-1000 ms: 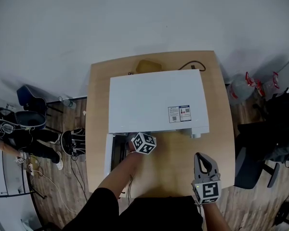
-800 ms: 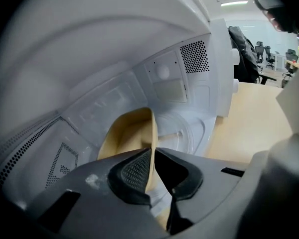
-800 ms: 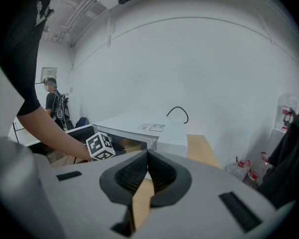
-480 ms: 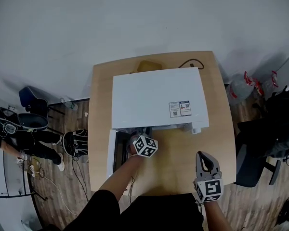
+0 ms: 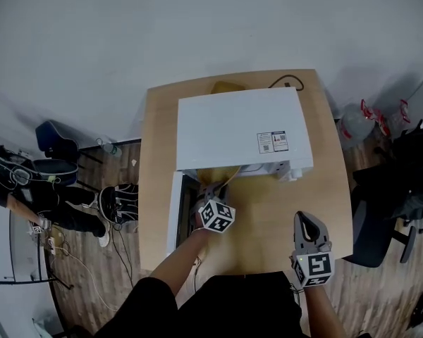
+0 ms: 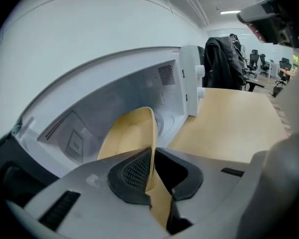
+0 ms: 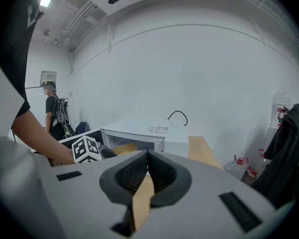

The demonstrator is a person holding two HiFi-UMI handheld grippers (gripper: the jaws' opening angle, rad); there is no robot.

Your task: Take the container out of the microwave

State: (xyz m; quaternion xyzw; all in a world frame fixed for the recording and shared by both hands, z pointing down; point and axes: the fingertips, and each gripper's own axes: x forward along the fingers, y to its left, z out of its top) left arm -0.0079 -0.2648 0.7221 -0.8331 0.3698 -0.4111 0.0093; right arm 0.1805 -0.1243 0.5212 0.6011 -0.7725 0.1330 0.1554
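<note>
Left gripper (image 6: 150, 159) pinches rim of container (image 6: 123, 139). Jaws almost together, thin wall squeezed between pads. Container tan, tipped, right at open mouth of microwave (image 5: 238, 129). Door (image 5: 175, 213) swung open at microwave's front left. Right gripper (image 7: 147, 169) jaws pressed together, nothing in them. It hangs over table (image 5: 264, 220), in front of microwave, to right. Black cord (image 5: 285, 83) behind microwave.

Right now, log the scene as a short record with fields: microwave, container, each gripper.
microwave: white, on the table, door open
container: tan, at the cavity mouth, partly inside
left gripper: shut on the container's rim
right gripper: shut, empty, over the table, apart from the microwave
</note>
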